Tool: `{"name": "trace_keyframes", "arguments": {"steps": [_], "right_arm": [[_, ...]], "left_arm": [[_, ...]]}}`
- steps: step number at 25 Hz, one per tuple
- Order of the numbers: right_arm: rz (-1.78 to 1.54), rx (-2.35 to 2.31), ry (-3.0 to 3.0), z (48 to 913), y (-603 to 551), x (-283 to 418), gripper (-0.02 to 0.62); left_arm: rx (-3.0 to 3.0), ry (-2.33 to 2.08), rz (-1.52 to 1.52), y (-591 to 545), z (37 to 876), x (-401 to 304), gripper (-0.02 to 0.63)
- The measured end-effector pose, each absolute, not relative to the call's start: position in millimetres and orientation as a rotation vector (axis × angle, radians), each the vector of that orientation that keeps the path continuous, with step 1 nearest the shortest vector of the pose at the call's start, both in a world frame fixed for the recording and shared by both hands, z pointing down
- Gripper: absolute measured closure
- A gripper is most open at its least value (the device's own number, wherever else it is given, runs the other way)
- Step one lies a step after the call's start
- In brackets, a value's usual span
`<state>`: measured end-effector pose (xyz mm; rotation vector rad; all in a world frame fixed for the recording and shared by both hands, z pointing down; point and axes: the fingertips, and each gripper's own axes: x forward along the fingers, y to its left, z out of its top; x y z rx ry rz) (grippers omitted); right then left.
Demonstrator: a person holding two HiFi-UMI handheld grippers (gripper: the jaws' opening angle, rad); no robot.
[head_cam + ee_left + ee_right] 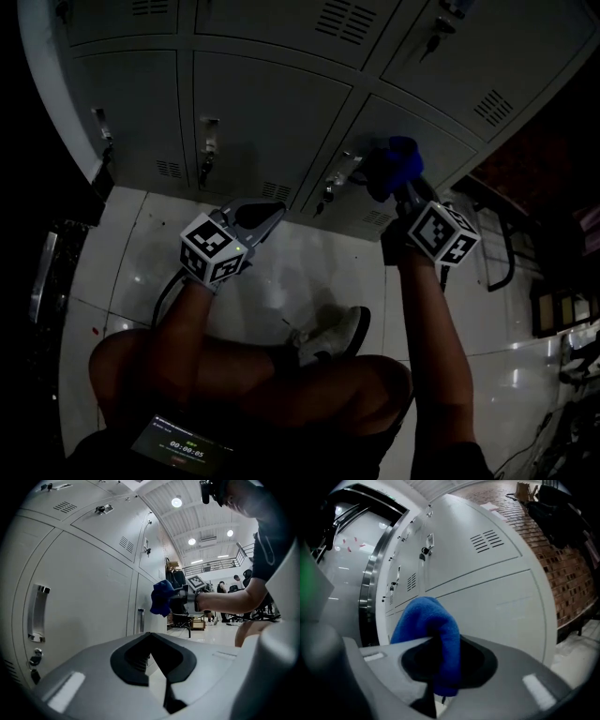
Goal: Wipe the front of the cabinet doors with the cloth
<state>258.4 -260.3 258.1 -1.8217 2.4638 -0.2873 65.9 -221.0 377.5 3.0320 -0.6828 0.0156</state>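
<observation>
Closest in, the right gripper [443, 644] clenches a soft blue terry cloth [424, 620] by a bunched fold, close to the pale grey metal cabinet doors [497, 602]. The cloth looks light and limp, so pinching it mid-fold suits. The left gripper [150, 637] is closed on nothing.

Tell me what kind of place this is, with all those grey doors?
Probably a locker area in a big hall or workshop: grey metal lockers with vents and key locks, a glossy white floor, and a high ceiling with round lights.
</observation>
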Motion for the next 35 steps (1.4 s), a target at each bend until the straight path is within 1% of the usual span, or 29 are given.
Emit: {"name": "trace_keyframes", "arguments": {"steps": [6,11,14,19,35], "right_arm": [[-0.360,-1.741,2.567,287.2,-292.5,196.7,0.522],[-0.415,-1.742,2.547,296.4,-309.8,195.7,0.523],[-0.362,-1.786,2.570,295.2,-309.1,201.8,0.523],[-0.331,-1.897,2.524,295.3,-300.0,241.9,0.523],[-0.315,-2.233,2.154,282.4,-256.3,427.2,0.523]], "left_arm": [[3.030,-0.686,-0.003,-222.1,374.5,65.8,0.600],[3.030,-0.681,-0.017,-222.4,372.7,65.8,0.601],[3.037,-0.688,0.000,-223.2,374.3,65.1,0.600],[3.036,-0.672,0.004,-220.8,376.0,67.5,0.600],[3.047,-0.654,0.067,-218.6,385.5,73.4,0.600]]}}
